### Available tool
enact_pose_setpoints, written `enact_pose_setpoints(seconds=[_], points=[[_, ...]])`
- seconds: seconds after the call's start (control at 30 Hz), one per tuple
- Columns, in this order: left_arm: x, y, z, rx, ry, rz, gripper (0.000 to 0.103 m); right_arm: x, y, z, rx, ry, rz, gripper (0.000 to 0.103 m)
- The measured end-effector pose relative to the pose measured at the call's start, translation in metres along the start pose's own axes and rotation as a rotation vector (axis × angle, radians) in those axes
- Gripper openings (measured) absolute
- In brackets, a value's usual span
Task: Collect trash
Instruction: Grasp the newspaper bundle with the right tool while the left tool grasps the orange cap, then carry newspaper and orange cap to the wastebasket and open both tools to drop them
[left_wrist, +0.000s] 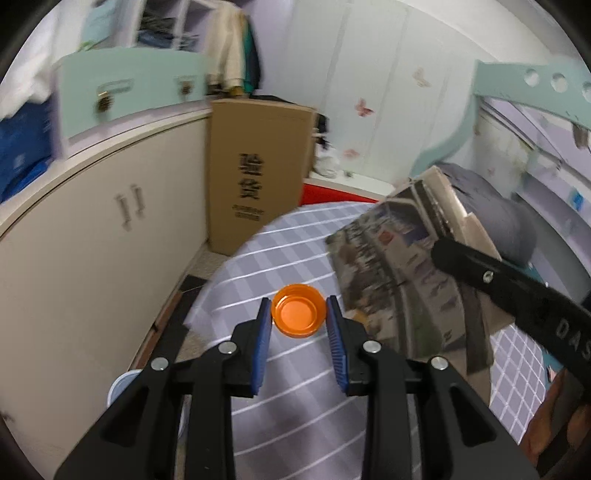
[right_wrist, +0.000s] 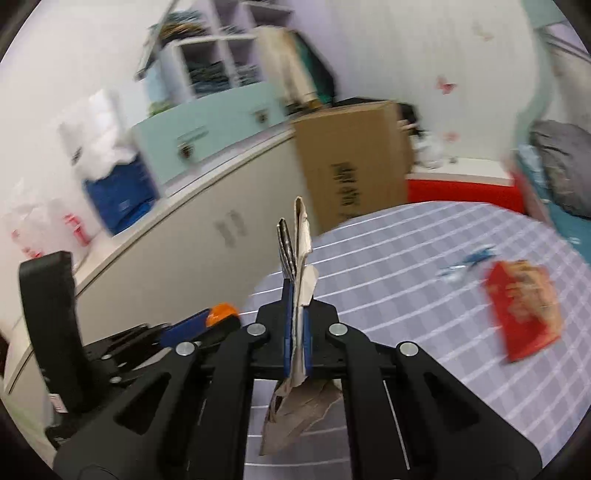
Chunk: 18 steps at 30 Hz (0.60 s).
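My left gripper (left_wrist: 298, 308) is shut on an orange plastic cap (left_wrist: 298, 314), its blue pads against both sides of the cap, above the checked table (left_wrist: 288, 251). The cap also shows in the right wrist view (right_wrist: 222, 313). My right gripper (right_wrist: 297, 291) is shut on a flattened piece of printed cardboard packaging (right_wrist: 301, 236), held edge-on. The same packaging (left_wrist: 399, 273) hangs over the table right of the cap in the left wrist view. A red packet (right_wrist: 524, 314) and a blue-and-white scrap (right_wrist: 469, 262) lie on the table at the right.
A tall brown carton (left_wrist: 258, 173) stands on the floor beyond the table against a beige cabinet (left_wrist: 92, 236). A red box (right_wrist: 461, 190) sits behind the table. A white bin rim (left_wrist: 122, 384) shows below the table's left edge. A grey cushion (left_wrist: 495, 210) lies at right.
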<state>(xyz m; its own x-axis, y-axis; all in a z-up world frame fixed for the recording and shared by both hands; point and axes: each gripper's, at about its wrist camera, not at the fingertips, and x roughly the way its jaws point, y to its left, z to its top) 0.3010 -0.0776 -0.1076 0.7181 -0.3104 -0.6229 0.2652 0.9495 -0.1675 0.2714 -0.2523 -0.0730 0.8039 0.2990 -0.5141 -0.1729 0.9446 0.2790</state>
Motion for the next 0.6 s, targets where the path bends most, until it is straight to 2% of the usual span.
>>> enact_pose_setpoints(seconds=[0.17,0.37,0.6], points=[[-0.031,0.079,-0.015,-0.106,-0.031,0.074,0.029,0.042,0.074,-0.01,-0.044,0.08,0.144,0.005],[-0.049,0.177,-0.043,-0.232,-0.012,0.194,0.029,0.096,0.16,-0.035,-0.127,0.173,0.245,0.005],[-0.028,0.256,-0.09,-0.349,0.067,0.276,0.029,0.164,0.217,-0.089,-0.186,0.306,0.267,0.005]])
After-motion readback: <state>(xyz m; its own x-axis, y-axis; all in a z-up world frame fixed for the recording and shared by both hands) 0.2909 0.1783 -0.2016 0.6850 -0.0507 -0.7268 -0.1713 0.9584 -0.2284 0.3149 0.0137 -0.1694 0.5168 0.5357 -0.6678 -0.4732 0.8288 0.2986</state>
